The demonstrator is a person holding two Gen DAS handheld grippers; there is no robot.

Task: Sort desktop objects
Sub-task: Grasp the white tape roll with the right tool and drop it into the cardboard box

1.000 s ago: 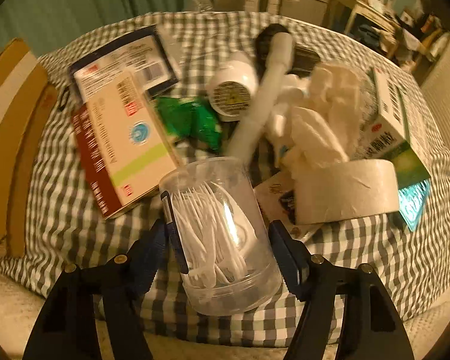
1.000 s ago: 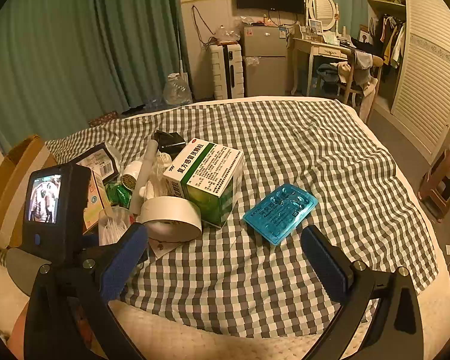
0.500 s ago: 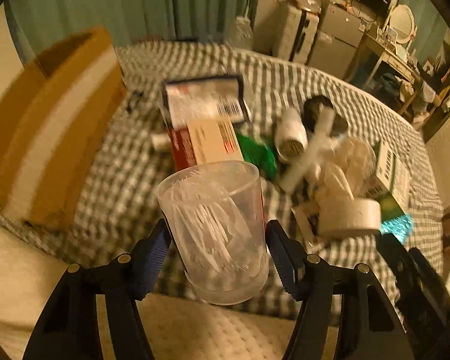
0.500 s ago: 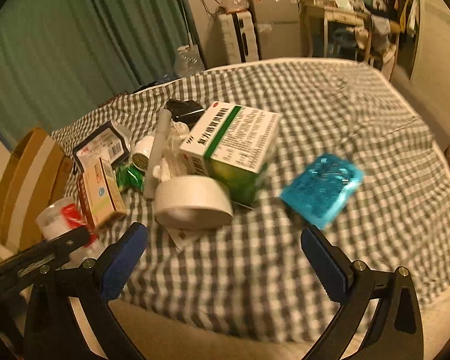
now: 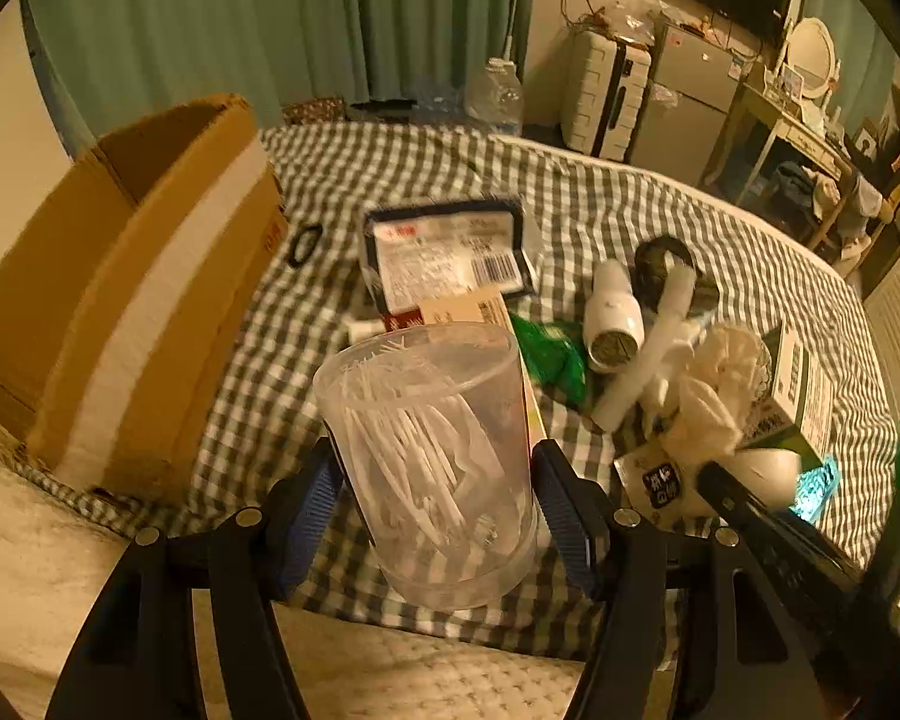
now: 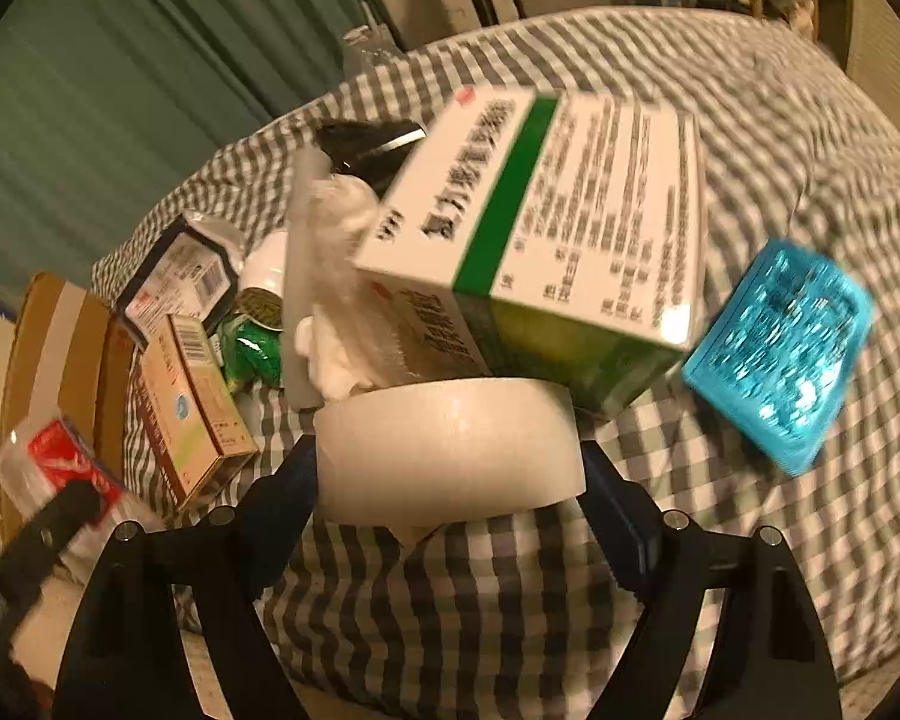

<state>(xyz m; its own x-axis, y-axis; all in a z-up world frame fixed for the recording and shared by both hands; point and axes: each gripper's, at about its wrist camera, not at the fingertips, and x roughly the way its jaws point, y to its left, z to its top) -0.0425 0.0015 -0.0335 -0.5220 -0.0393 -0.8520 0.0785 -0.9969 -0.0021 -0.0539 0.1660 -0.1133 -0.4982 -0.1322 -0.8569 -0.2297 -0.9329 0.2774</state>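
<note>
- The left gripper point(image 5: 435, 501) has its blue-padded fingers point(image 5: 306, 507) closed against both sides of a clear plastic jar point(image 5: 432, 456), held upright and lifted off the checked bedspread point(image 5: 600, 192); the jar is filled with white floss picks point(image 5: 414, 450) standing on end.
- At 10 o'clock from the jar stands an open cardboard box point(image 5: 120, 312) with a pale tape band along its side — what lies inside it cannot be told.
- At 12 o'clock from the jar lies a dark-edged packet with a barcode label point(image 5: 444, 255), and just below it a tan and red carton point(image 5: 462, 312), partly hidden behind the jar.
- At 2 o'clock: a green wrapper point(image 5: 549, 354), a small white bottle point(image 5: 612, 315) on its side, a white tube point(image 5: 651, 351) and crumpled white tissue point(image 5: 705, 396), all close together.
- The right gripper point(image 6: 450, 480) is spread wide, its fingers point(image 6: 285, 498) on either side of a white tape roll point(image 6: 450, 450) that rests on the bedspread; whether the pads touch the roll cannot be told.
- Touching the roll at 12 o'clock is a white and green medicine box point(image 6: 546, 222), tilted.
- At 3 o'clock from the roll lies a blue blister pack point(image 6: 780, 348), apart from the box.
- In the right wrist view the jar point(image 6: 48, 474) shows at 9 o'clock — a red label on it — beside the cardboard box.
</note>
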